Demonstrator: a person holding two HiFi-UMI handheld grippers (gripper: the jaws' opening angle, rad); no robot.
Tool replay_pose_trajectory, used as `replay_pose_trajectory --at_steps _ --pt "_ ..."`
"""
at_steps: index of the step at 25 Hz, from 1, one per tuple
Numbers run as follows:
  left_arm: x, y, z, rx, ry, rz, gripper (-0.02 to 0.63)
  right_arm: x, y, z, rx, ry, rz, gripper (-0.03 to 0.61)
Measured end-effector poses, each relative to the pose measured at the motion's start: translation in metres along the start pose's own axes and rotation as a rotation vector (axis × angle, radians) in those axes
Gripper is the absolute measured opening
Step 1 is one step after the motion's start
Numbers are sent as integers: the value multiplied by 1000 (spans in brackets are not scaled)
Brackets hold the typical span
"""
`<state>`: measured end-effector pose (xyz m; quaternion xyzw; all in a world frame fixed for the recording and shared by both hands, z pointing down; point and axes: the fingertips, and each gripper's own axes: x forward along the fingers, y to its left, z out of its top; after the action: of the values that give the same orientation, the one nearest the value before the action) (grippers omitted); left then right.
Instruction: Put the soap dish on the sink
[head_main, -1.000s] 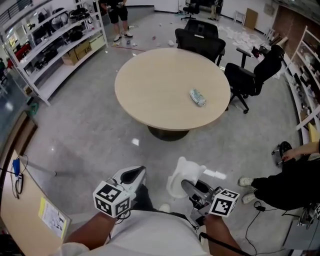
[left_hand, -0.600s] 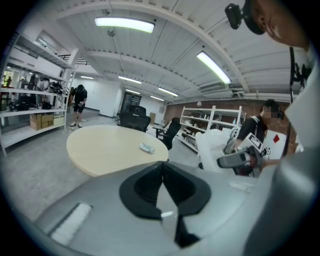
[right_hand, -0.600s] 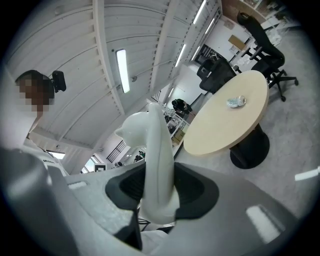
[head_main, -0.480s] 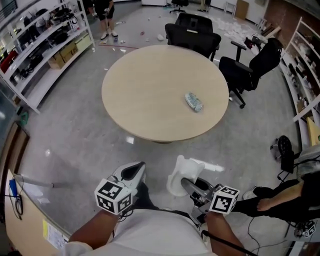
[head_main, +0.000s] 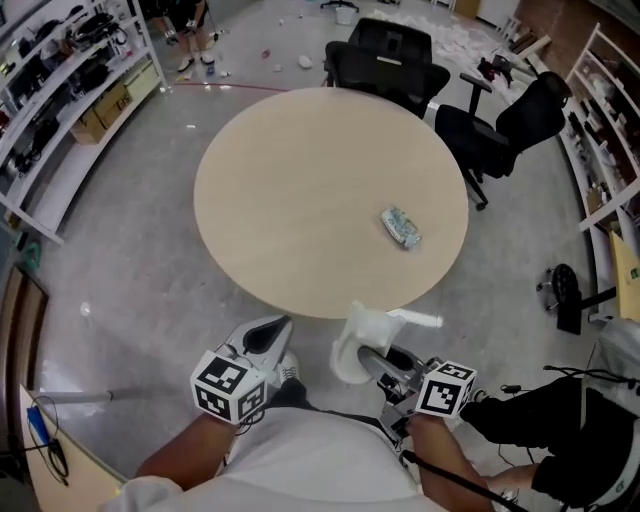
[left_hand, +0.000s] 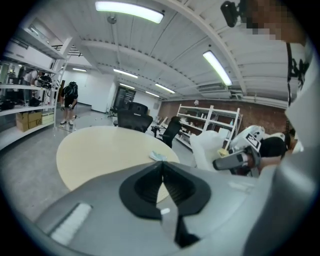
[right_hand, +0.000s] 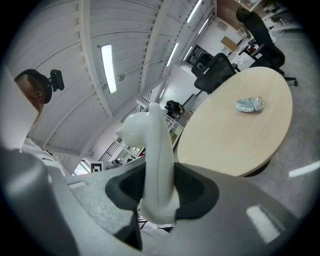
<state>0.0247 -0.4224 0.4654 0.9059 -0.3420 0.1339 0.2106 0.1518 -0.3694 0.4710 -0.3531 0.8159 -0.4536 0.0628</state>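
Note:
The soap dish (head_main: 362, 335) is white, with a curved rim and a spout-like lip, and stands on edge between the jaws of my right gripper (head_main: 368, 358), which is shut on it. In the right gripper view the dish (right_hand: 157, 160) rises out of the right gripper (right_hand: 159, 187) and hides the middle of the scene. My left gripper (head_main: 268, 335) is level beside it on the left, shut and holding nothing; its jaws (left_hand: 162, 167) meet at the tips. The left gripper view also catches the dish (left_hand: 210, 147) off to the right. No sink shows in any view.
A round beige table (head_main: 300, 200) lies just ahead, with a crumpled wrapper (head_main: 401, 228) on its right half. Black office chairs (head_main: 385, 60) stand behind it. Shelving (head_main: 60, 90) lines the left wall. A person's legs (head_main: 560, 420) are at the lower right.
Both grippers have moved forward together, so the table's near edge now sits just beyond them. The dish stays gripped the same way. The person at the right has slid towards the frame's corner.

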Motion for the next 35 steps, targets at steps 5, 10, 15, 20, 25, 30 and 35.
replay_pose_trajectory --at_steps 5,10,15,20,25,30,35 --pt "15 59 27 6 -4 -13 6 53 -13 23 24 -1 -39 148" --pt "32 98 37 20 18 -51 6 92 -51 28 81 29 -101 148" --pt "50 111 26 -50 79 -80 6 114 -112 13 186 110 -201 149" --pt "63 106 17 -76 94 -79 6 126 -162 0 280 210 -221 149" --pt "72 100 4 -156 82 -22 6 141 -191 -14 316 325 -186 150" --pt "75 96 0 -205 53 54 6 151 -203 -10 337 346 -152 156" --pt "74 88 4 -218 43 102 6 157 -211 -3 197 426 -208 186"
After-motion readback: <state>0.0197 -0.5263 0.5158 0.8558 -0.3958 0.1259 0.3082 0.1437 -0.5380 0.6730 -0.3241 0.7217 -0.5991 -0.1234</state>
